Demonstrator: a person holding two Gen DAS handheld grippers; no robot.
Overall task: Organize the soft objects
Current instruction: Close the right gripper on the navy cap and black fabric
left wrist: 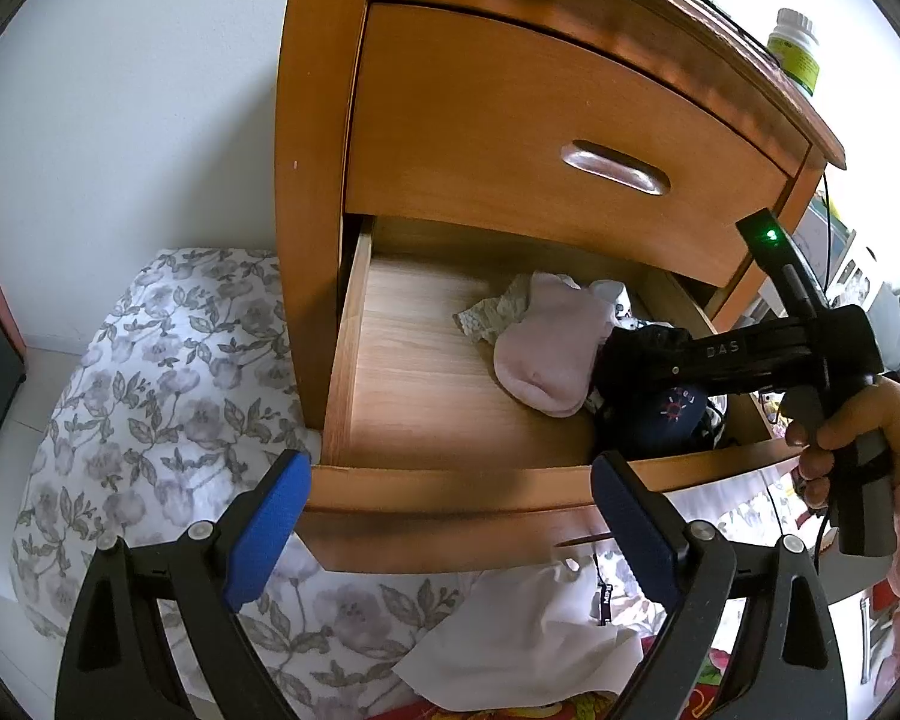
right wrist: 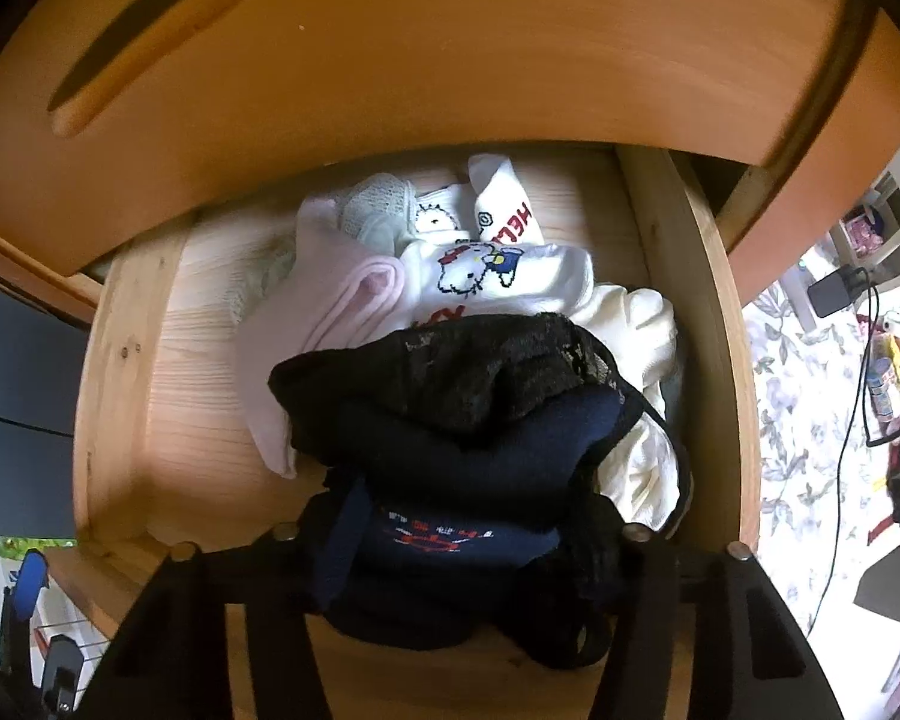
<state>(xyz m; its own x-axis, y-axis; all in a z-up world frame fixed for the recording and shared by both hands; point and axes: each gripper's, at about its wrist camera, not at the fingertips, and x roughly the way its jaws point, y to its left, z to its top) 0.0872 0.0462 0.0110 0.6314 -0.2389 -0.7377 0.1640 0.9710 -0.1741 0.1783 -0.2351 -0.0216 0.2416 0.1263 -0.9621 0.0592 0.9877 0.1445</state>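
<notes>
The lower drawer (left wrist: 438, 396) of a wooden nightstand (left wrist: 324, 120) stands pulled out, its bare wood floor showing on the side toward nine o'clock in the left wrist view. The soft things are heaped on the drawer's other side, toward three o'clock. A pale pink sock (left wrist: 549, 348) lies at the edge of the heap, with a bit of cream lace (left wrist: 489, 312) behind it at eleven o'clock.

From the right wrist view the heap reads more fully: the pink sock (right wrist: 324, 324) at ten o'clock, a white sock with a cartoon cat (right wrist: 498, 276) at twelve, a cream cloth (right wrist: 642, 360) at two, and on top a black lace piece (right wrist: 474, 372) draped over a navy garment (right wrist: 468, 480) with red and white print.

The right gripper (right wrist: 456, 546) points steeply down into the drawer and its fingers are sunk into the dark bundle, with the navy garment between them; whether the pads actually press on it I cannot tell. A hand (left wrist: 858, 426) holds its grip at three o'clock in the left wrist view.

The left gripper (left wrist: 444, 534) hangs outside the drawer front, its blue pads (left wrist: 267, 531) spread wide with nothing between them. Below it a floral bedsheet (left wrist: 168, 396) and a white cloth (left wrist: 510, 630) lie on the bed. A white bottle (left wrist: 798, 48) stands on the nightstand at one o'clock.
</notes>
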